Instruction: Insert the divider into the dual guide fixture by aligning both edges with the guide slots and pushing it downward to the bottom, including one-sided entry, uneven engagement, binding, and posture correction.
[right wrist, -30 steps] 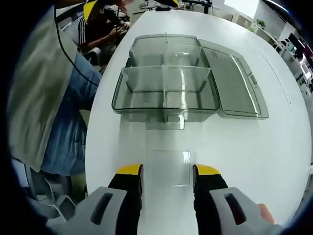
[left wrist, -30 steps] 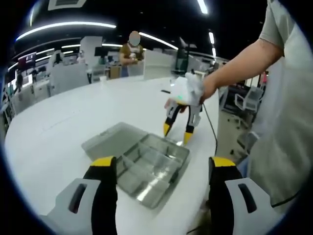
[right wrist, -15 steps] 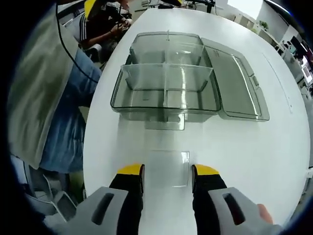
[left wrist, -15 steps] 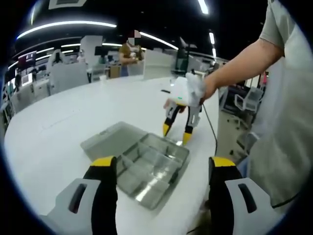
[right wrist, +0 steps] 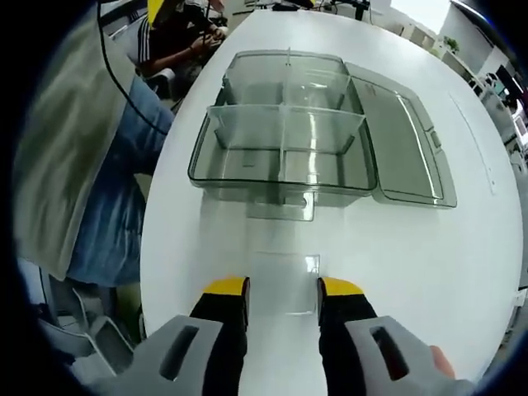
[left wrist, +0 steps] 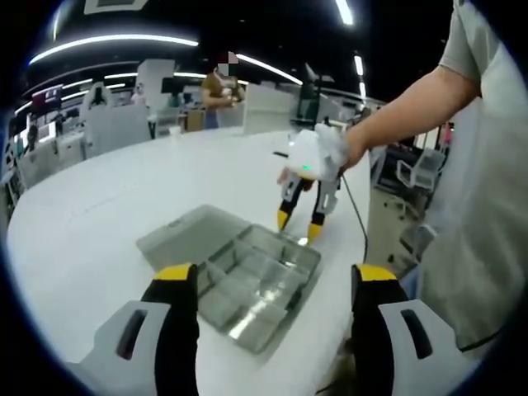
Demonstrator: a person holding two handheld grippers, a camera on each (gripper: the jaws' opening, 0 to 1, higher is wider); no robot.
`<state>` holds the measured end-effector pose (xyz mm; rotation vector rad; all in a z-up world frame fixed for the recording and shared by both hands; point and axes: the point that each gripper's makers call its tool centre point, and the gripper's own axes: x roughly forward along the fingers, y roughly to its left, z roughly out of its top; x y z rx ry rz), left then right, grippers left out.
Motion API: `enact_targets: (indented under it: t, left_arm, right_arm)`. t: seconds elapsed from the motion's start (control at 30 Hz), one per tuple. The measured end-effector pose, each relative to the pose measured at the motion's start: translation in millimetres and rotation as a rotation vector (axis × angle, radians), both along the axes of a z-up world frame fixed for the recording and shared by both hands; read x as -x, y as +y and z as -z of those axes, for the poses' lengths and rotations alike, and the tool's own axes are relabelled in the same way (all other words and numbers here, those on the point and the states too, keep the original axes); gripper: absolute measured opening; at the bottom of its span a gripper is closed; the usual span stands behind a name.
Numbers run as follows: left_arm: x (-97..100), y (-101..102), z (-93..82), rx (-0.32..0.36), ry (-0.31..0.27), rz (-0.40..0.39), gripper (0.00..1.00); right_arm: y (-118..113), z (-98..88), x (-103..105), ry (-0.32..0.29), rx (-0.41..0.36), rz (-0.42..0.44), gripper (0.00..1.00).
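A clear divider (right wrist: 285,266) lies flat on the white table (right wrist: 462,272), a little short of the clear compartment box (right wrist: 280,177). My right gripper (right wrist: 282,287) is down at the table with a jaw against each side edge of the divider, shut on it. The box's lid (right wrist: 404,140) lies open to its right. In the left gripper view, the box (left wrist: 247,285) sits ahead with the lid (left wrist: 186,235) folded out to the left. My left gripper (left wrist: 275,274) hovers above it, open wide and holding nothing. The right gripper (left wrist: 299,228) points down beyond the box, held by a hand.
The table's curved edge (right wrist: 153,239) runs close along the box's left side, with the person's legs (right wrist: 107,198) just past it. A cable (left wrist: 353,206) trails near the right gripper. Another person (right wrist: 177,33) sits past the table's far end. Desks and chairs (left wrist: 107,128) fill the background.
The right gripper's jaws have drawn inward until they meet the divider's edges. The left gripper and the box have stayed where they were.
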<state>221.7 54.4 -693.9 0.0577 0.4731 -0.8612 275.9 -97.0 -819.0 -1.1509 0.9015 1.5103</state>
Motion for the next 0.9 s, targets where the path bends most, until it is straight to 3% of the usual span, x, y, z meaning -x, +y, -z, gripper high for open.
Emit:
enact_targets:
  t: [0.9]
  left_arm:
    - [-1.7, 0.2, -0.4, -0.001, 0.001, -0.007, 0.73]
  right_arm:
    - [-2.2, -6.5, 2.7, -0.003, -0.002, 0.013, 0.27]
